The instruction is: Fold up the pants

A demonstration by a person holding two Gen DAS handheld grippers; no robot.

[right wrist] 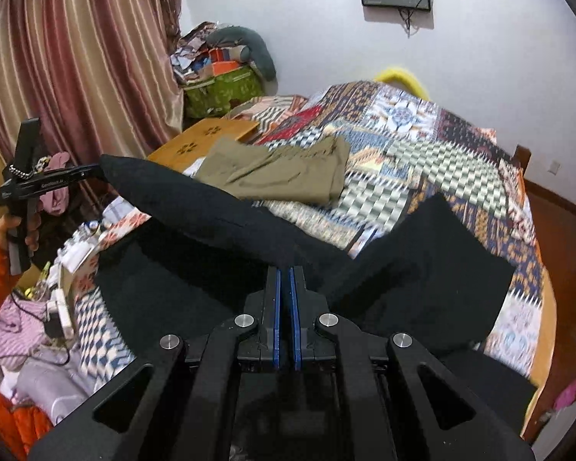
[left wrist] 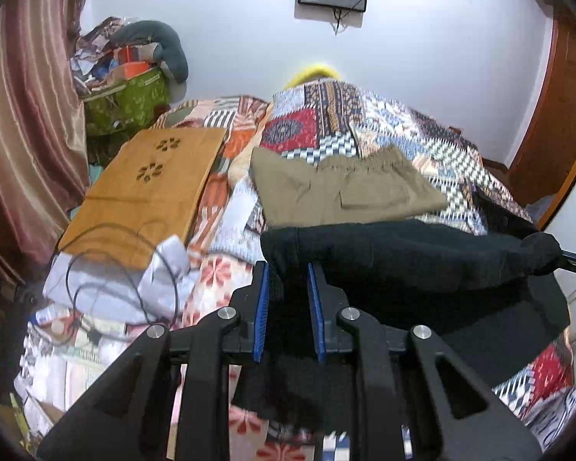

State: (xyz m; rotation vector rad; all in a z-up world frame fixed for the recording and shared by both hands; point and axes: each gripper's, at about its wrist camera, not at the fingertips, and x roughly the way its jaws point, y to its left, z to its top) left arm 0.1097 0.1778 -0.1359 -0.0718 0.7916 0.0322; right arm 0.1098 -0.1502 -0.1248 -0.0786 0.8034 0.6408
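Black pants (left wrist: 403, 261) hang stretched between my two grippers above the patchwork bed (left wrist: 364, 123). My left gripper (left wrist: 288, 280) is shut on one end of the black pants, with cloth bunched between its blue pads. My right gripper (right wrist: 287, 280) is shut on the other end of the black pants (right wrist: 219, 211), pads nearly touching. The left gripper also shows in the right wrist view (right wrist: 96, 171), held by a hand in an orange sleeve. Part of the black pants (right wrist: 426, 265) drapes down onto the bed. Folded olive pants (left wrist: 345, 188) lie on the bed (right wrist: 422, 153) beyond.
A wooden lap tray (left wrist: 149, 188) lies on the bed's left side, with cables and papers (left wrist: 115, 288) in front of it. A green bag of clutter (left wrist: 130, 96) and a striped curtain (left wrist: 23, 115) stand at left. A wooden door (left wrist: 564, 107) is at right.
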